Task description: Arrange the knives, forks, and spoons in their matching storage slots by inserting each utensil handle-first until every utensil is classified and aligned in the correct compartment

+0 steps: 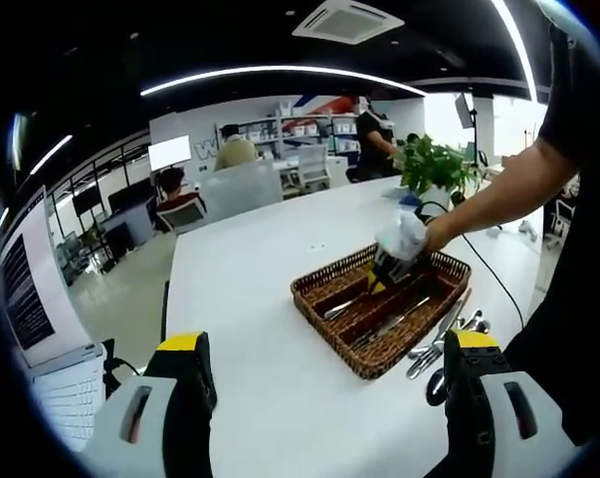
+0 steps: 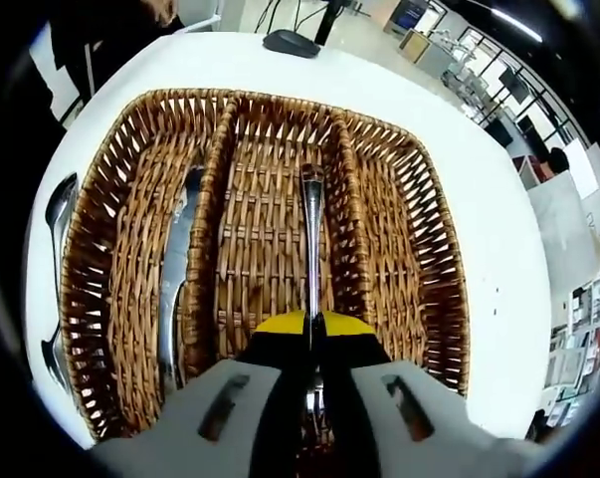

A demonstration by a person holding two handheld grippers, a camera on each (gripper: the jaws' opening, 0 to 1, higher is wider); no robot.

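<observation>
Right gripper (image 2: 312,329): pinches a utensil (image 2: 311,234) over the basket's (image 2: 130,229) middle slot; its working end is hidden.
Left gripper (image 1: 324,373): jaws apart, holding nothing.
Table (image 1: 250,299): loose utensils (image 1: 449,334) beside the basket.

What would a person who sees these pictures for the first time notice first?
In the right gripper view, the brown woven wicker basket with three long compartments stands out, and the right gripper holds a slim silver metal utensil over its middle compartment. In the left gripper view, the same basket sits on the wide white table, with loose silver cutlery lying beside it on the table. The left gripper hangs open in front.
</observation>
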